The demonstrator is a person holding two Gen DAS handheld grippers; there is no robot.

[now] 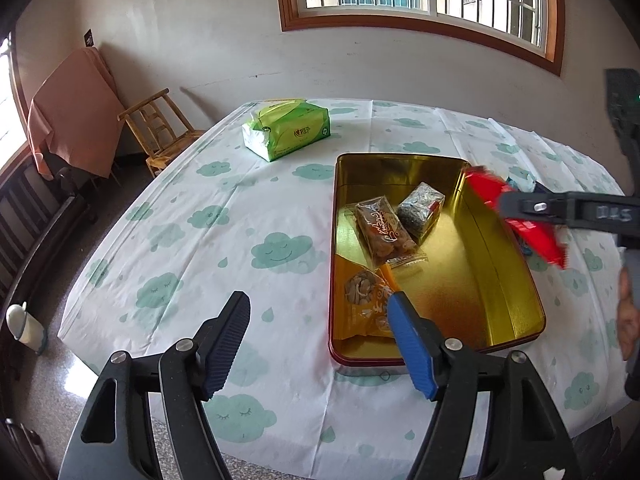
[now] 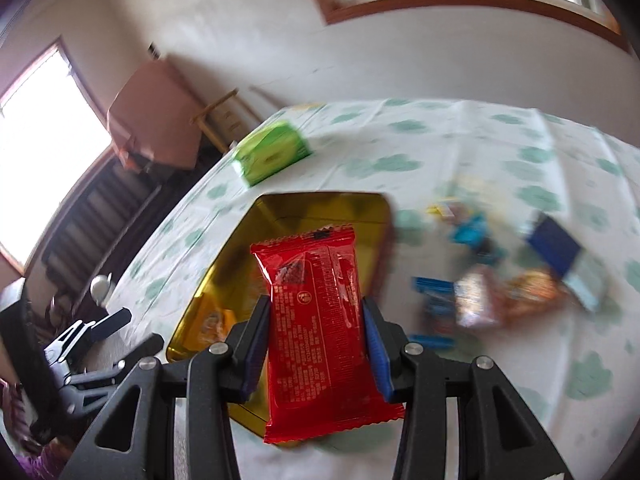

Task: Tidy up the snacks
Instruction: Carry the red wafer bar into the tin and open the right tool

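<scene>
Right gripper (image 2: 316, 344) clamped on a red snack packet (image 2: 320, 328), held above the near edge of a gold tin (image 2: 320, 208). Left gripper (image 1: 320, 340) spread wide with nothing between the jaws, hovering over the tin's near corner. Inside the tin: three wrapped snacks (image 1: 384, 232). Loose snacks (image 2: 492, 292) blurred on the cloud-print tablecloth (image 1: 200, 240) beside the tin; green tissue pack (image 1: 286, 128) beyond.

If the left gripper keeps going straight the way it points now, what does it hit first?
Probably the tablecloth just left of the gold tin. The left gripper is open and empty; its right finger overlaps the tin's near corner, so it may clip the rim. Depth is unclear.
</scene>
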